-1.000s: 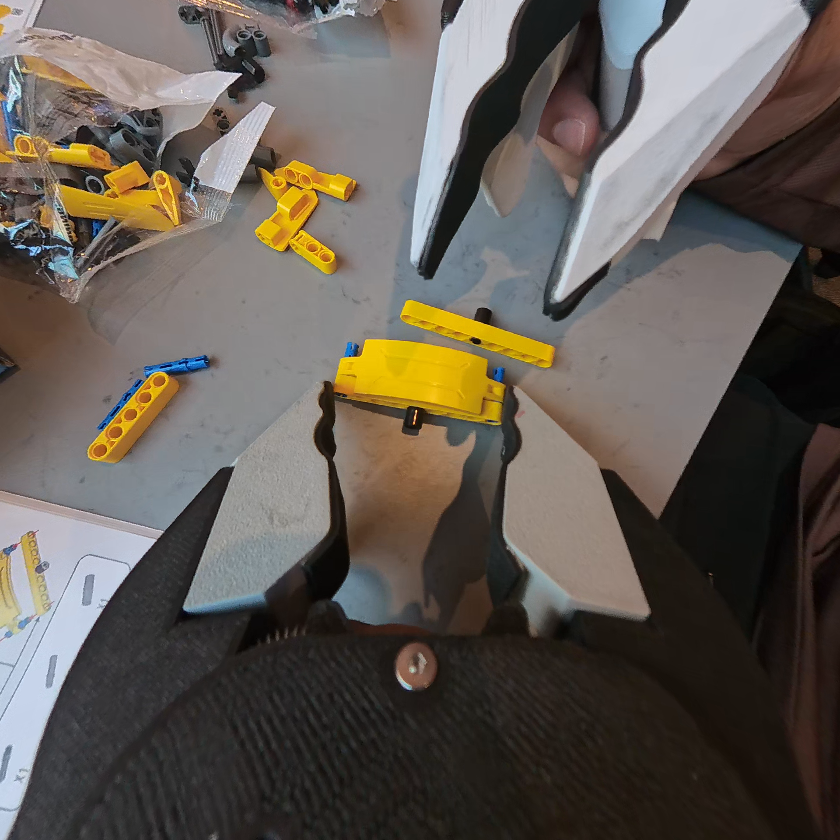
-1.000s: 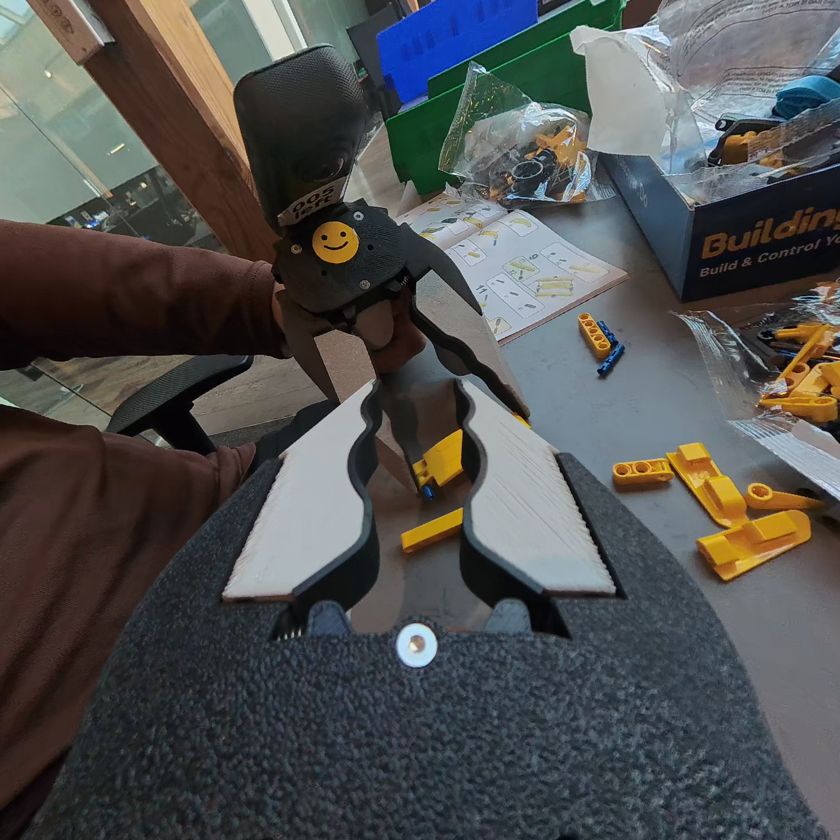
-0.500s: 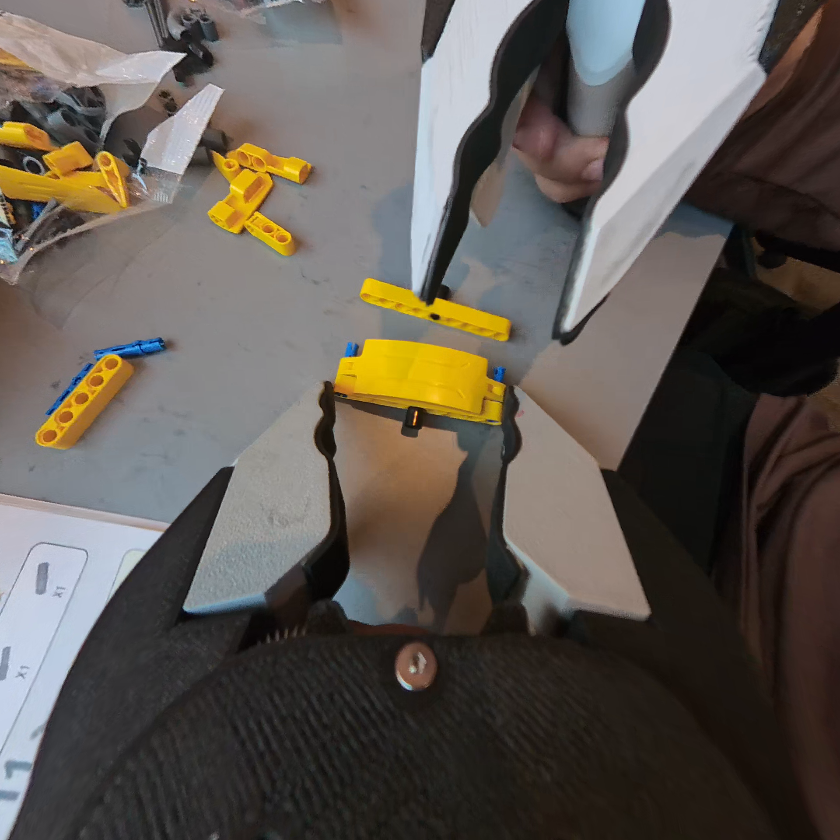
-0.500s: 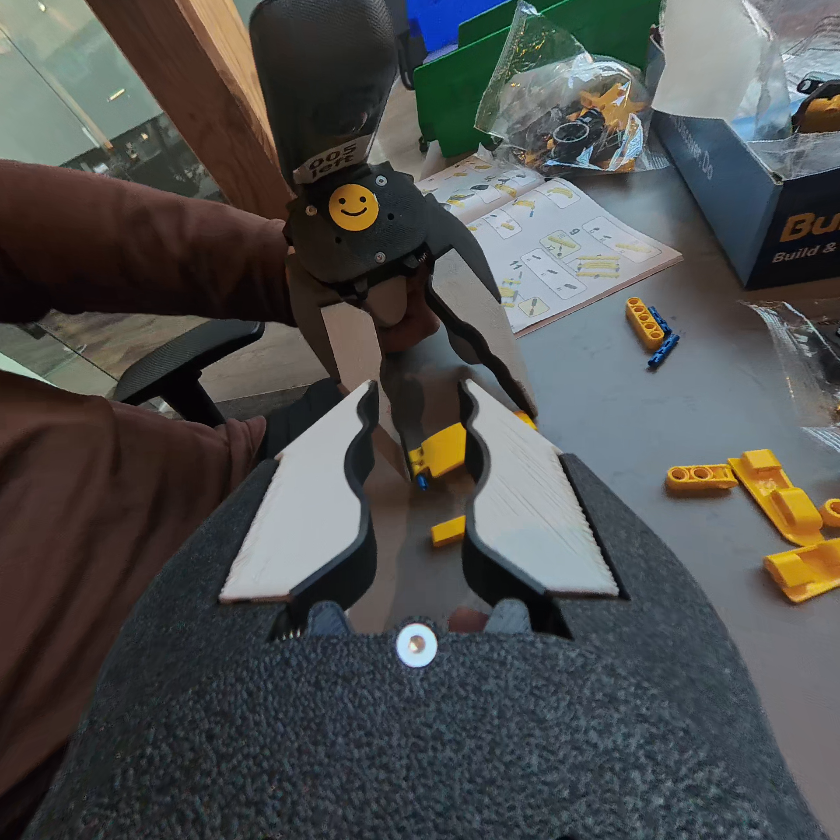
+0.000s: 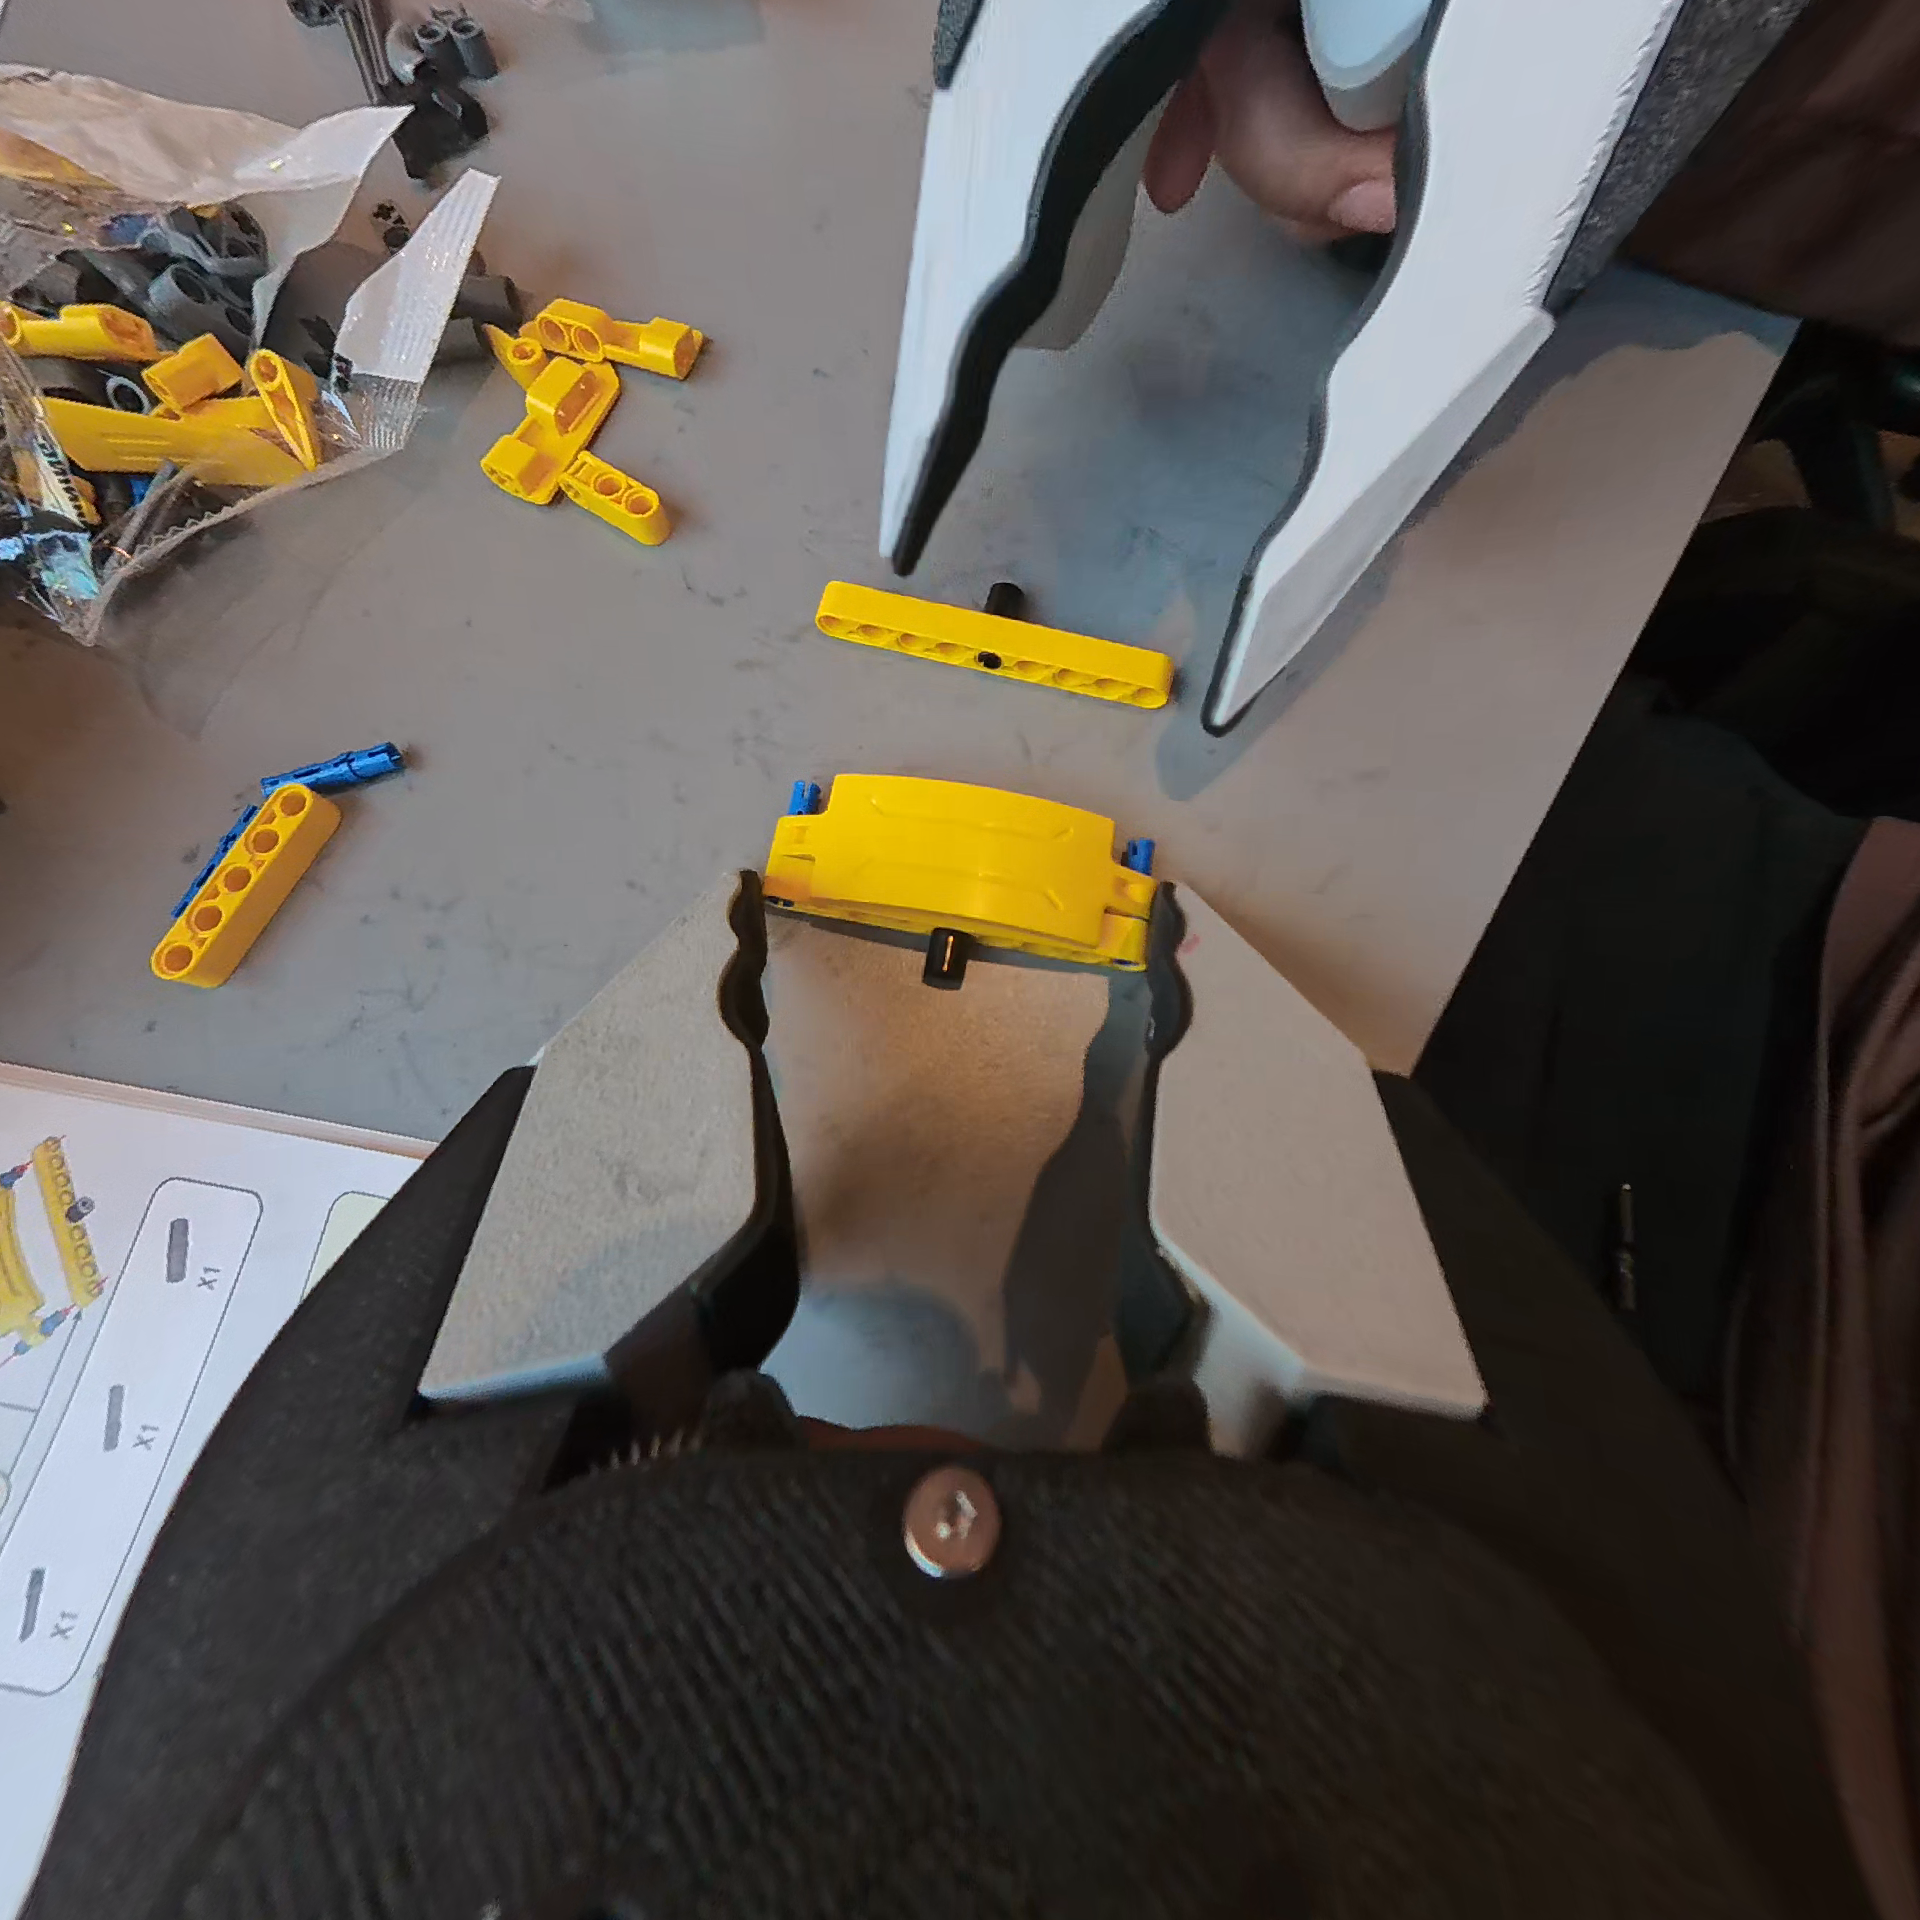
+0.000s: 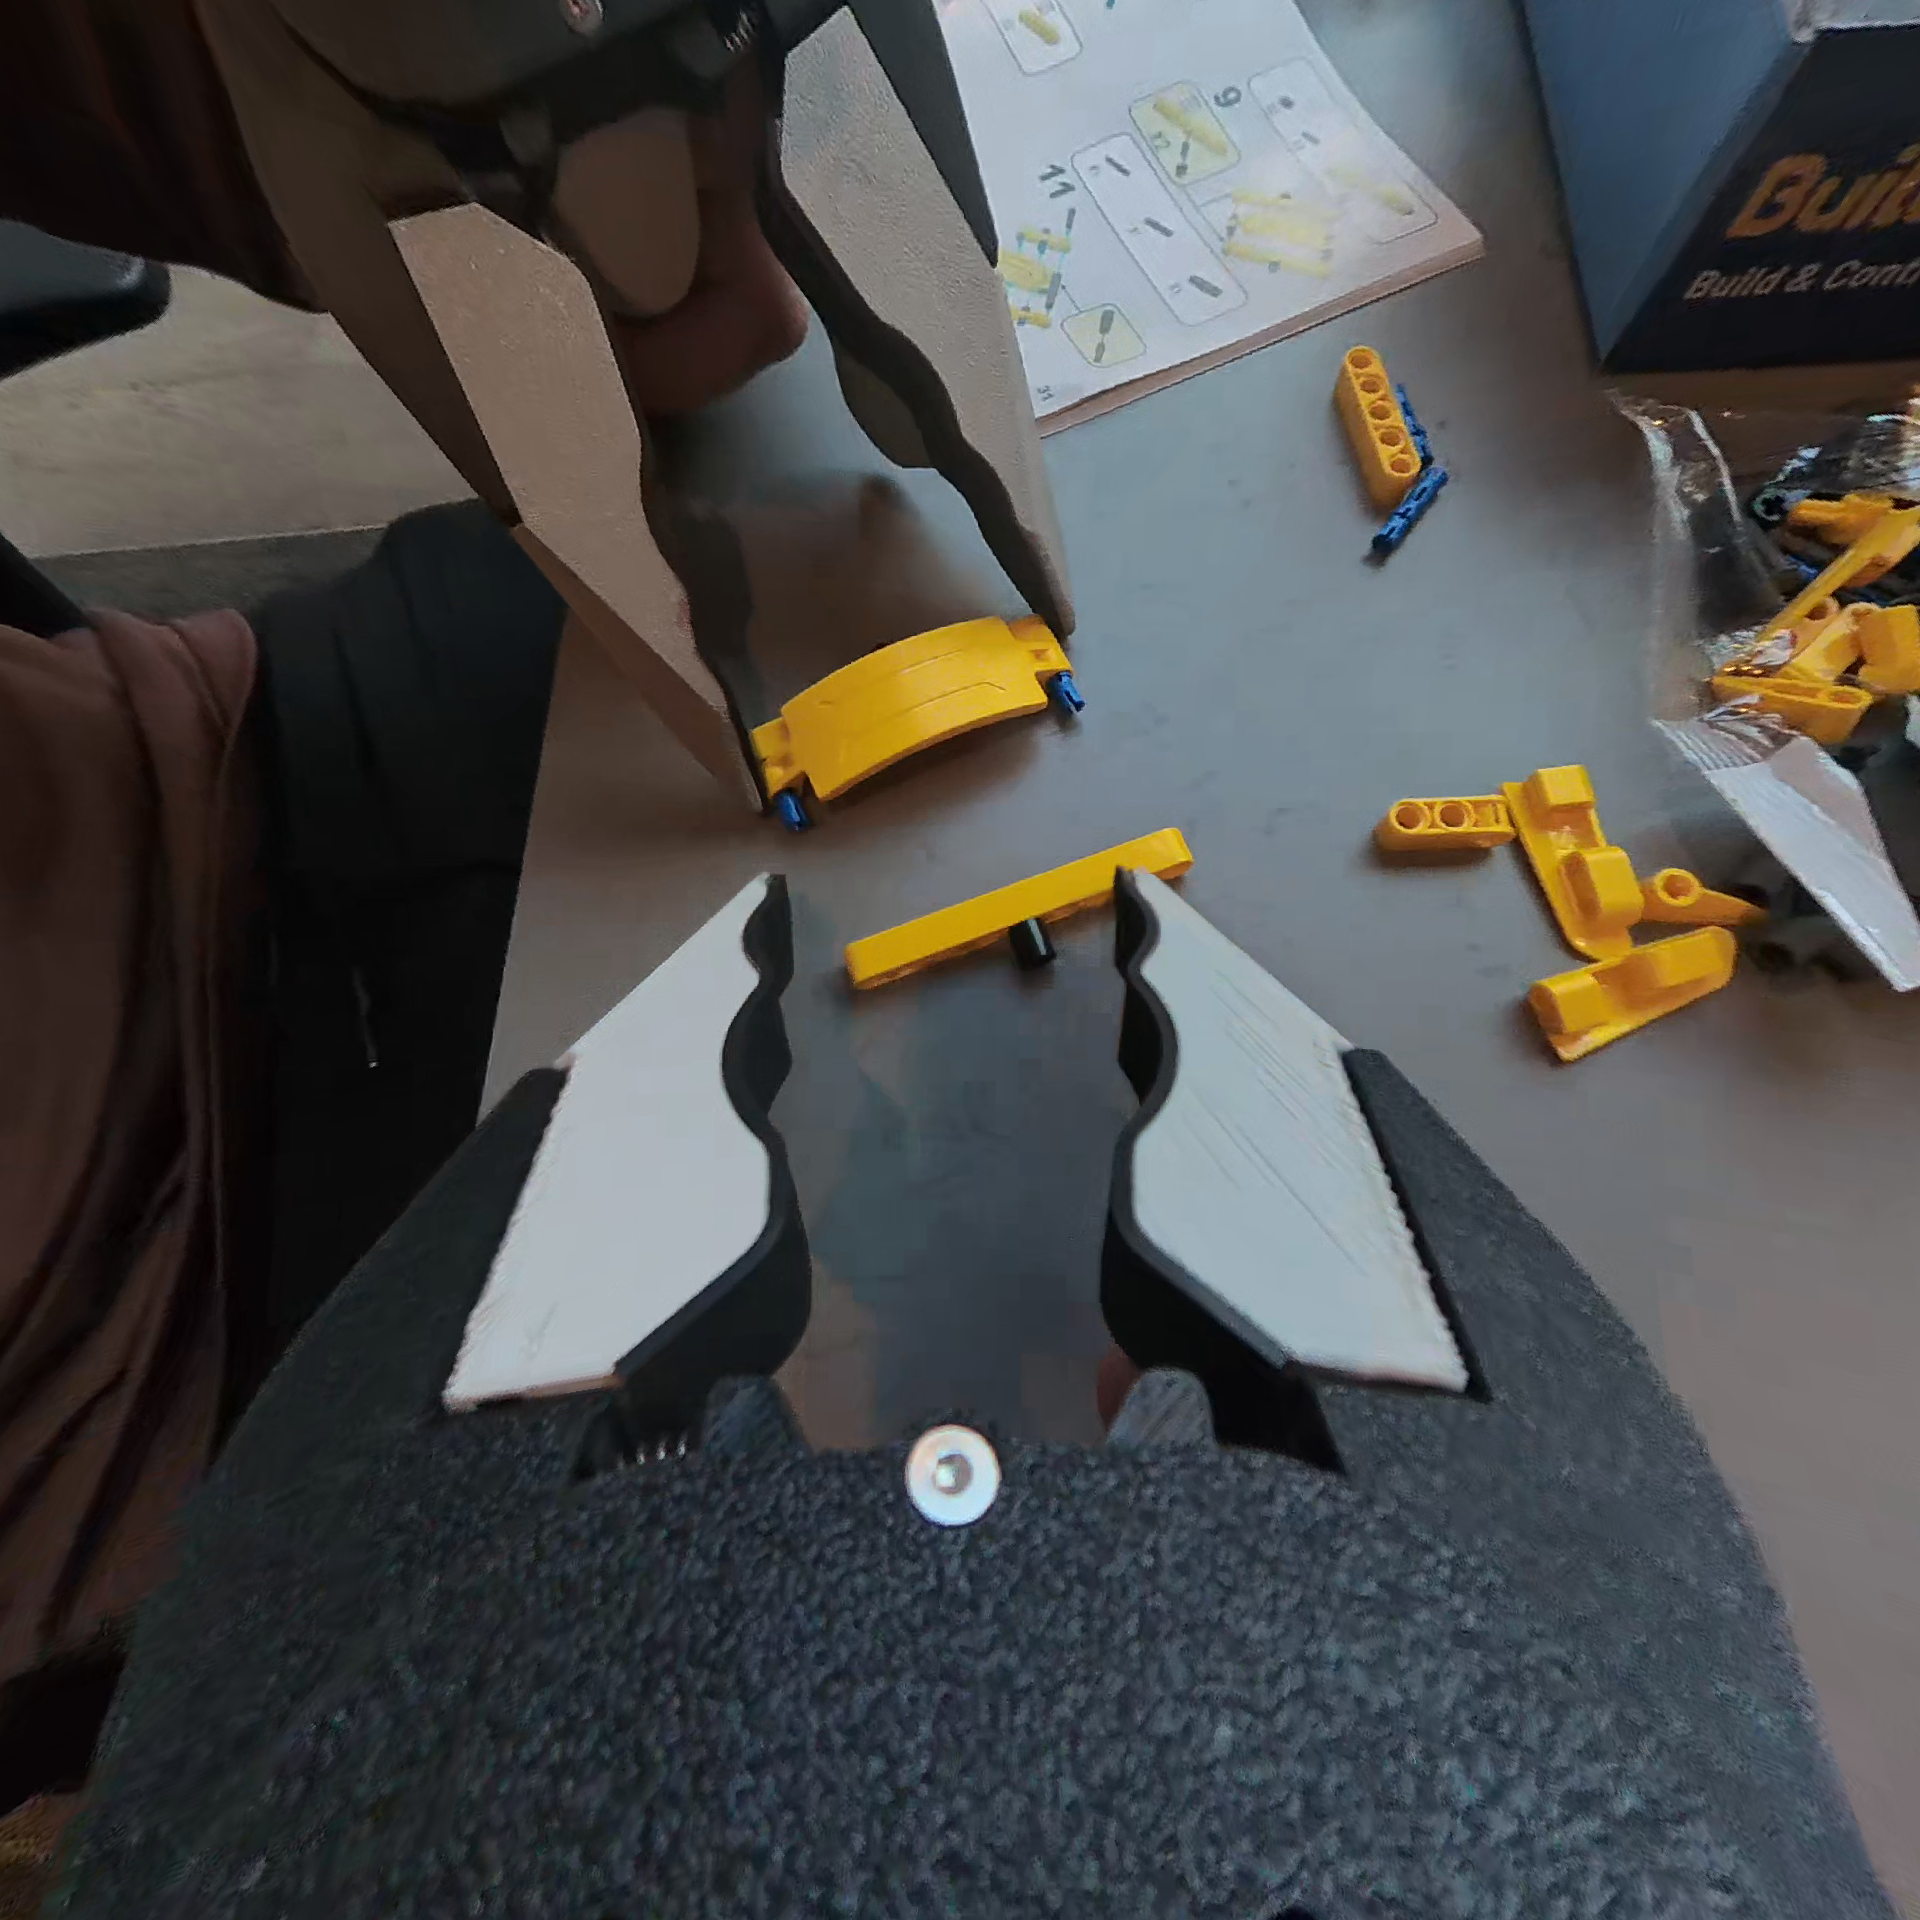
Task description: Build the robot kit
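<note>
On the grey tabletop (image 5: 582,665), far left, there's a bag (image 5: 156,343) of loose parts. My left tongs (image 5: 961,914) are clamped on the ends of a curved yellow panel (image 5: 961,868). Just beyond it lies a yellow beam (image 6: 1013,906) with a black pin; my right tongs (image 6: 951,899) hang apart over it, not gripping.
</note>
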Demonstrator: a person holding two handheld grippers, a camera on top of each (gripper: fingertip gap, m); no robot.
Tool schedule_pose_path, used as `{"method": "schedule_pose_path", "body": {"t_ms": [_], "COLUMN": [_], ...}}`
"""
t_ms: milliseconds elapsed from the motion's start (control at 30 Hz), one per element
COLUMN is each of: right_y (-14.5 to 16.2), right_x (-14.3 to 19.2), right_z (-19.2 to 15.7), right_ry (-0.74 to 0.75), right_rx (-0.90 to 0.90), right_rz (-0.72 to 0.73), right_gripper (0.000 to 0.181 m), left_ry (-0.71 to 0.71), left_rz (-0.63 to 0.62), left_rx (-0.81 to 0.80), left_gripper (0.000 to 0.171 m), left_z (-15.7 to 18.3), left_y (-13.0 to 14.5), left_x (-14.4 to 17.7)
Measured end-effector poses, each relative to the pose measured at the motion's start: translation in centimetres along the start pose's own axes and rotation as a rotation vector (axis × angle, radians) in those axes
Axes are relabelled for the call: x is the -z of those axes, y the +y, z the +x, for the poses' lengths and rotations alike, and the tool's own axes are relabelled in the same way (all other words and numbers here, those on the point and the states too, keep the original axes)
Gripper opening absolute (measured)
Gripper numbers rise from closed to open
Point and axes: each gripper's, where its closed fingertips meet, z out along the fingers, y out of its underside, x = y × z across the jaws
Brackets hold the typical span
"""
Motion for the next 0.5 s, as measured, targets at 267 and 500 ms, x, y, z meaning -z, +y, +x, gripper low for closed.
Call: {"method": "schedule_pose_path", "body": {"t_ms": [267,500], "right_y": [1.0,0.6], "right_x": [-0.4,-1.0], "right_z": [0.3,-1.4], "right_ry": [0.013,-0.067], "right_rx": [-0.014,0.009], "right_rz": [-0.065,-0.065], "right_gripper": [0.067,0.058], "left_ry": [0.009,0.038], "left_rz": [0.0,-0.001], "left_rx": [-0.015,-0.043], "left_gripper": [0.072,0.072], "left_z": [0.3,1.0], "left_y": [0.0,0.0], "left_x": [0.0,-0.1]}}
